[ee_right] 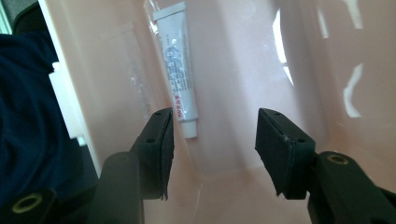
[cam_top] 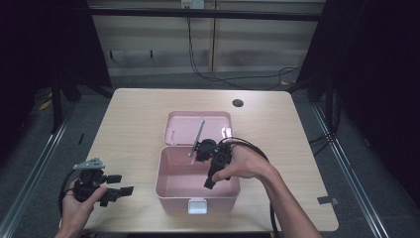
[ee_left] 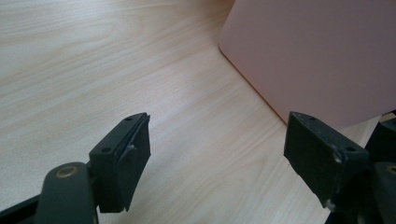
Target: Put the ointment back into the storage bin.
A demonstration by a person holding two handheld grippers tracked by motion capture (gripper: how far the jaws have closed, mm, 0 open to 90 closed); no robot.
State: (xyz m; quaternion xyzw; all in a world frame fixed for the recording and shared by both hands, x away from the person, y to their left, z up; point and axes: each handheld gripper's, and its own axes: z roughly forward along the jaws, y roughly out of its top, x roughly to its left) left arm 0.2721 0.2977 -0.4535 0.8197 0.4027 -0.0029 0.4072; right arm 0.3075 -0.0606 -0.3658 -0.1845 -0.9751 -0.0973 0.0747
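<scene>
An open pink box stands in the middle of the table, its lid folded back flat behind it. My right gripper points down into the box. In the right gripper view, my right gripper is open with nothing between its jaws, and a white tube lies on the box floor along one wall, just beyond the left jaw. My left gripper rests near the table's front left corner, open and empty. In its own view, my left gripper faces the box's outer wall.
The light wooden table has a round cable hole at the back right. A white latch sits on the box's front wall. Dark blue clothing shows past the box rim in the right gripper view.
</scene>
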